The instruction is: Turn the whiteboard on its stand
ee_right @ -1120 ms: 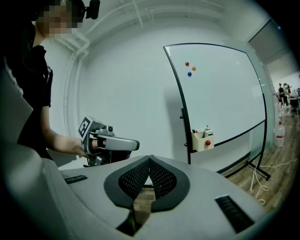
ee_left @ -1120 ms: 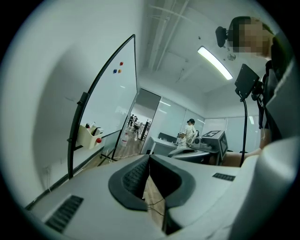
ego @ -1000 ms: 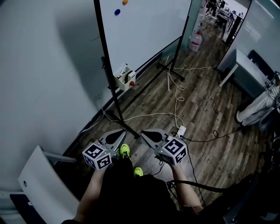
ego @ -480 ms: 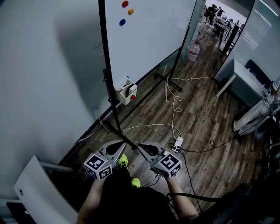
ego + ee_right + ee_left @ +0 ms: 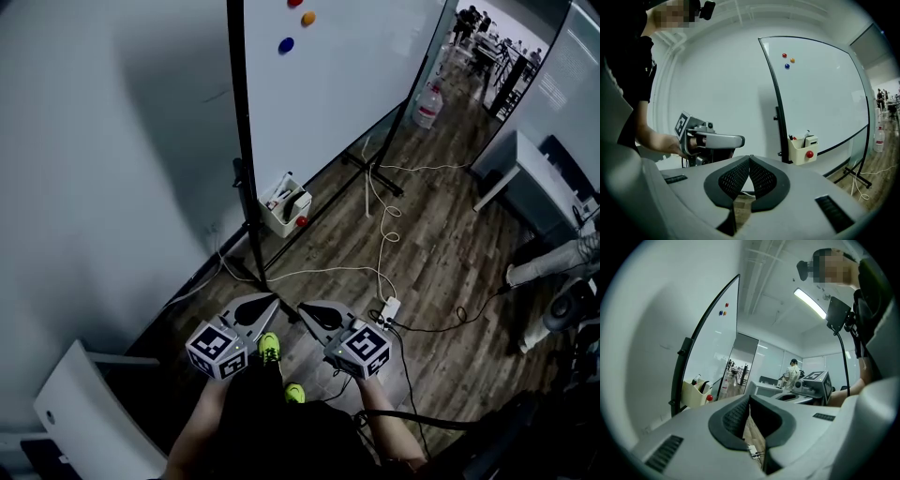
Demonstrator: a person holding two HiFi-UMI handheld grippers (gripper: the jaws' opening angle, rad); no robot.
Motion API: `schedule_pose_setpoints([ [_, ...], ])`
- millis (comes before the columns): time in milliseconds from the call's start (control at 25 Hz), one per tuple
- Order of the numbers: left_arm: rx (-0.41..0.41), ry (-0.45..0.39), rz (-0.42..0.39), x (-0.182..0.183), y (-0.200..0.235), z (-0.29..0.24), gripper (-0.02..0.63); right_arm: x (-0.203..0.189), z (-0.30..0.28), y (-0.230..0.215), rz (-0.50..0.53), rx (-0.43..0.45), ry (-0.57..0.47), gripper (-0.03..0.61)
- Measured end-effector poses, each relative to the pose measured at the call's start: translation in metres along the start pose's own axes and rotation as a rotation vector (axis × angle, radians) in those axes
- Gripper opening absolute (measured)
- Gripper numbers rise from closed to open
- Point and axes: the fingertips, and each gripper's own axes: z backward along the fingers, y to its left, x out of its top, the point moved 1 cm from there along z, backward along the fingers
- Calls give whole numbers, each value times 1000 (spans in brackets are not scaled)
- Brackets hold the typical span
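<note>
**Whiteboard upright on stand, not gripped; both tools shut, empty**

Whiteboard (image 5: 337, 103): smooth, glossy white panel in a thin black frame, set ahead of the person near the grey wall (image 5: 103, 141). The stand (image 5: 247, 178) was slim black tube with floor-level feet. Small round magnets (image 5: 286, 44) sat near the board's top. A cream plastic caddy (image 5: 286, 210) hung on the post.

Left gripper (image 5: 272, 300) and right gripper (image 5: 302, 307): ribbed dark pads together, nothing between, neither touching the board.

Vs. 1 s prior: more of the board and magnets showed; the caddy sat lower in the head view. Jaws unchanged.

Surroundings: wood-plank floor (image 5: 441, 253), with a white cable (image 5: 380, 220) and a power strip (image 5: 388, 307) lying by the stand's feet; water bottle (image 5: 427, 105) beyond.
</note>
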Motion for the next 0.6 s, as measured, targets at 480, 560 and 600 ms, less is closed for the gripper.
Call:
schedule_pose_setpoints([
  [480, 0, 22, -43, 38, 72, -22, 12, 38, -64, -51, 9, 4, -21, -9],
  [560, 1, 22, -49, 45, 79, -23, 12, 44, -71, -54, 8, 3, -22, -9],
  [600, 1, 21, -54, 50, 81, -24, 12, 48, -74, -55, 6, 2, -25, -9],
])
